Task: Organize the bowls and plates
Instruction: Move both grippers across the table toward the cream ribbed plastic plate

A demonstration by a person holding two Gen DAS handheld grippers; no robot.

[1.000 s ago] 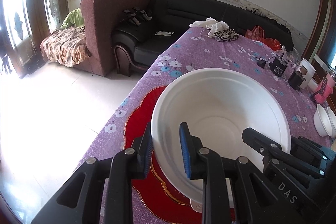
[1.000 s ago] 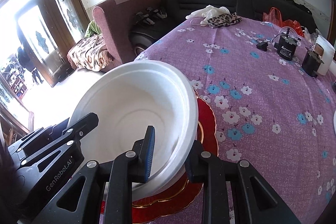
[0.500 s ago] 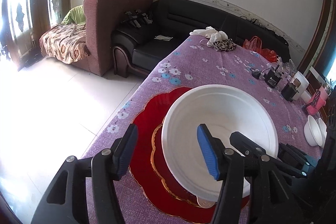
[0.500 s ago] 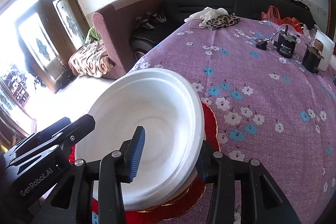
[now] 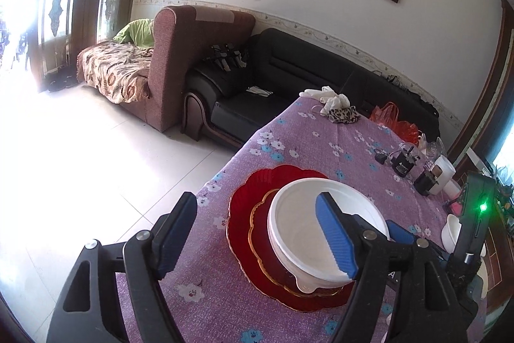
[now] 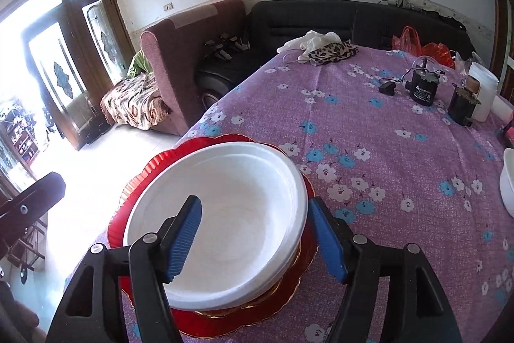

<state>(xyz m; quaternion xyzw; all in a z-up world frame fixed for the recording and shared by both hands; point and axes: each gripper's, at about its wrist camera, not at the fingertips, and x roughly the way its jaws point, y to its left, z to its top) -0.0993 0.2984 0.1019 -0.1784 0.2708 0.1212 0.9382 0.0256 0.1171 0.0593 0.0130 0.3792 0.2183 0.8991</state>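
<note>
A white bowl (image 6: pixel 225 214) sits on a stack of red plates (image 6: pixel 144 172) near the corner of a table (image 6: pixel 385 156) covered in purple floral cloth. The upper plate has a gold rim (image 5: pixel 257 233), seen from the left wrist view.

The right gripper (image 6: pixel 257 237) hovers at the bowl's near edge, jaws opening: one blue pad lies over the bowl's inside and the other just outside its rim, and neither presses on it. The left gripper (image 5: pixel 257 237) is drawn back from the bowl (image 5: pixel 308 233), jaws also opening and wide; its right pad overlaps the bowl in view, its left pad stands over bare cloth, and nothing is gripped between them.

Farther along the table are a small black device (image 6: pixel 424 89) with a cable, a dark jar (image 6: pixel 462 105), a white cup (image 6: pixel 483 89) and a leopard-print cloth (image 6: pixel 331 52) beside a white rag. Another white bowl (image 6: pixel 507 182) shows at the right edge. Beyond the table stand a black sofa (image 5: pixel 289 76), a maroon armchair (image 5: pixel 180 53) and glass doors (image 6: pixel 64 60) flooded with daylight.
</note>
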